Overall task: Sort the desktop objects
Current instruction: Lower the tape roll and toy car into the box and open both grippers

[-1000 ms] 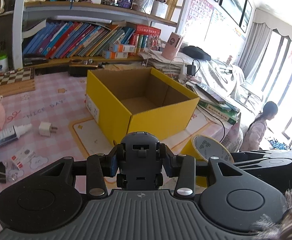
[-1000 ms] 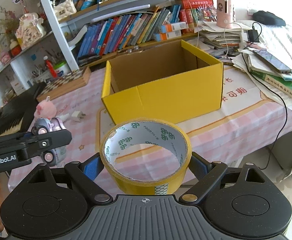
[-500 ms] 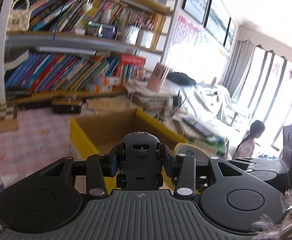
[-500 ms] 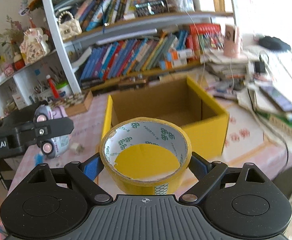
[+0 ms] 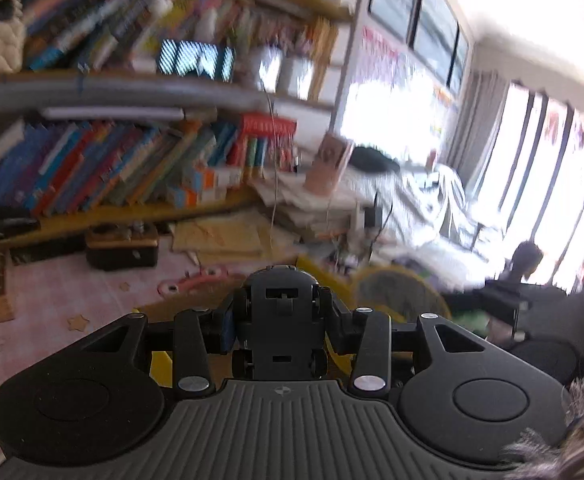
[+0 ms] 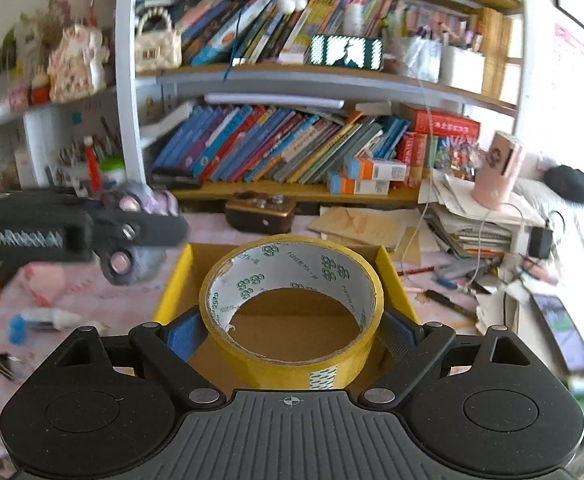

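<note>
My left gripper (image 5: 280,322) is shut on a small toy car (image 5: 281,300), whose dark underside and wheels face the left wrist camera. In the right wrist view that car (image 6: 147,204) looks purple-grey with pink wheels and hangs at the left, just above the rim of the open yellow cardboard box (image 6: 173,280). My right gripper (image 6: 292,332) is shut on a roll of yellow tape (image 6: 275,368), blue pads pressing both sides. The roll hangs over the box's brown inside. Only a yellow edge of the box (image 5: 159,364) shows under the left gripper, with the tape roll (image 5: 400,296) blurred at the right.
A bookshelf full of books stands behind the box. A black case (image 6: 259,210), a pink cup (image 6: 500,172) on stacked papers, pens and a phone (image 6: 560,332) crowd the back and right. A glue tube (image 6: 47,316) lies at the left. A person (image 5: 528,256) sits by the window.
Both grippers have moved forward and up with their loads, from in front of the box to over it. The tape roll now hangs above the box opening and the toy car at its left rim.
</note>
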`<state>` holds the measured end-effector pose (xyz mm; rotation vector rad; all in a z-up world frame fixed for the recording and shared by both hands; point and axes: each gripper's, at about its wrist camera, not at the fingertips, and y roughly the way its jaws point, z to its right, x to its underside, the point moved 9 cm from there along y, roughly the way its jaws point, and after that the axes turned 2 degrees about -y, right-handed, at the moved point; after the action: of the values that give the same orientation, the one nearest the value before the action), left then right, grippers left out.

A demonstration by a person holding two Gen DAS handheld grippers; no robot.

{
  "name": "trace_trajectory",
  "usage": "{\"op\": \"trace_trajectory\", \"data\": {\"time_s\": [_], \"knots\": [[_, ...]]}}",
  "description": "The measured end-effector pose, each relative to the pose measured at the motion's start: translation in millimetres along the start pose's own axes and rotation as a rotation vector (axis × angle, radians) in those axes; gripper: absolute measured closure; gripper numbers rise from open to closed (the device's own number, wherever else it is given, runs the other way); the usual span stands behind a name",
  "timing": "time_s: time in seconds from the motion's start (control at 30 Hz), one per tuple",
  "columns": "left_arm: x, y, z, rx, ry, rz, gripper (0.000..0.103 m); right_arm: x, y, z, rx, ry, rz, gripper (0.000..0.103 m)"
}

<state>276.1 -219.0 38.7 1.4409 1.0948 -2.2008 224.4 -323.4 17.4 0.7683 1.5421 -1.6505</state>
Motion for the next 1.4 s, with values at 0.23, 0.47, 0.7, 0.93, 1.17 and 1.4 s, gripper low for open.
{"op": "trace_trajectory", "data": {"time_s": [0.23,0.47,0.7,0.93,1.17,1.4], "knots": [[5.4,65.4,-9.7,0.005,0.083,-0.122,0.063,-0.3,79.4,0.6,-0.029,-0.244,-0.149,0.011],[28.2,118.6,-27.6,-0.048,0.124,-0.278,0.063,25.5,140.4,-7.4,-0.117,-0.476,-0.343,0.011],[38.4,132.5,-35.8,-0.089,0.167,-0.341,0.063,45.8,168.4,-17.2,-0.177,-0.588,-0.437,0.011],[44.7,136.3,-40.5,-0.107,0.185,-0.356,0.062,45.3,182.3,-20.6,-0.200,-0.582,-0.436,0.011],[32.5,129.1,-38.9,-0.114,0.176,-0.291,0.027,38.3,176.5,-13.0,-0.171,-0.567,-0.402,0.009],[4.2,99.2,-28.0,-0.105,0.130,-0.163,0.021,12.1,145.3,-5.1,-0.150,-0.487,-0.292,0.008]]}}
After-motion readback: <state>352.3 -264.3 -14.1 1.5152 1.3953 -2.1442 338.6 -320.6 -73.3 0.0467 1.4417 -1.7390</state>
